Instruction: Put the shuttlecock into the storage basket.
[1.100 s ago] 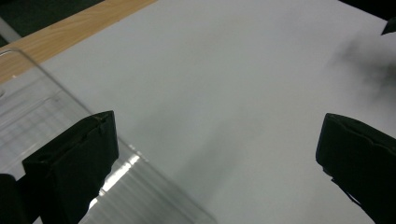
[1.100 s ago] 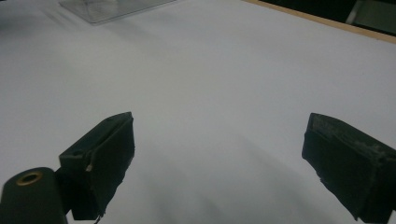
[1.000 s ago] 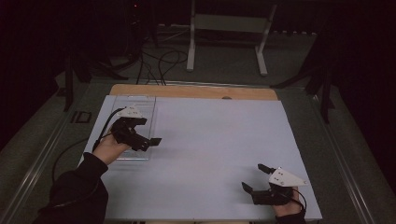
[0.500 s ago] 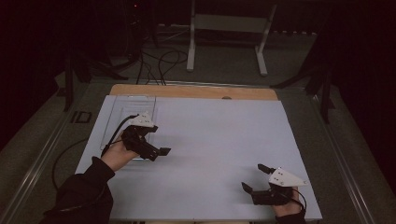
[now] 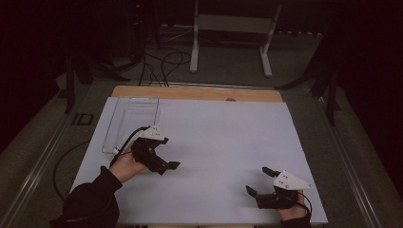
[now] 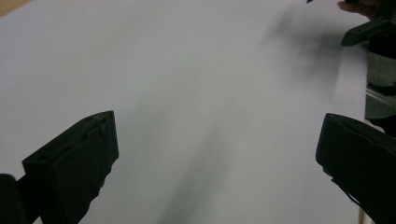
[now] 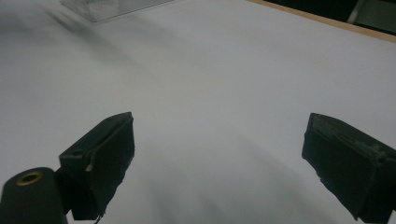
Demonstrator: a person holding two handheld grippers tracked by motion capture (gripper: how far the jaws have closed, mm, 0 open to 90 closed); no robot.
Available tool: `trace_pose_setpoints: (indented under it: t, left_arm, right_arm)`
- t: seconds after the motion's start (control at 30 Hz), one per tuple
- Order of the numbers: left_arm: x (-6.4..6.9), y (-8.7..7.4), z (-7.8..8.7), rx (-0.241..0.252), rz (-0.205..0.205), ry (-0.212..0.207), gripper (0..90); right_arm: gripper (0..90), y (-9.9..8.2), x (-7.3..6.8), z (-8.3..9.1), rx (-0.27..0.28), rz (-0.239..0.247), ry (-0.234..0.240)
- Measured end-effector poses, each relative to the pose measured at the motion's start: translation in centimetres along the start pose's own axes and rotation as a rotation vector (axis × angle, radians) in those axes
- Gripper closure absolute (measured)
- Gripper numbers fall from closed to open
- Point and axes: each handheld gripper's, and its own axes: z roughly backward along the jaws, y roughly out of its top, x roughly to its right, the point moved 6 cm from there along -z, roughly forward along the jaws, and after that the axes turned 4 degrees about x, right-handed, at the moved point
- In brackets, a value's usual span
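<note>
Left gripper (image 5: 167, 165): jaws wide apart, empty, over the white sheet (image 5: 218, 137), at 8 o'clock of the table.
Right gripper (image 5: 259, 180): jaws spread, holding nothing, at 5 o'clock near the front edge.
Clear tray (image 5: 130, 121): lies flat at 10 o'clock, just beyond the left gripper, apart from it.

A wide stretch of the white table sheet (image 5: 223, 137) is lying bare between the left gripper (image 5: 166, 165) and the right gripper (image 5: 259, 183), leaving open passage across the middle, the far right and the near edge. The only thing standing in the way is the clear plastic tray (image 5: 130, 121), sitting at the far left, just beyond the left gripper. Both grippers are hanging with jaws spread, well apart from each other.
</note>
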Motion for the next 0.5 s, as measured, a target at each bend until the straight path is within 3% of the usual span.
trace_pose_setpoints:
  t: [0.5]
  left_arm:
    - [1.8,-2.0,-1.5,-0.041,-0.026,-0.042,0.1]
  right_arm:
    - [9.2,0.0,0.0,0.0,-0.001,0.001,0.004]
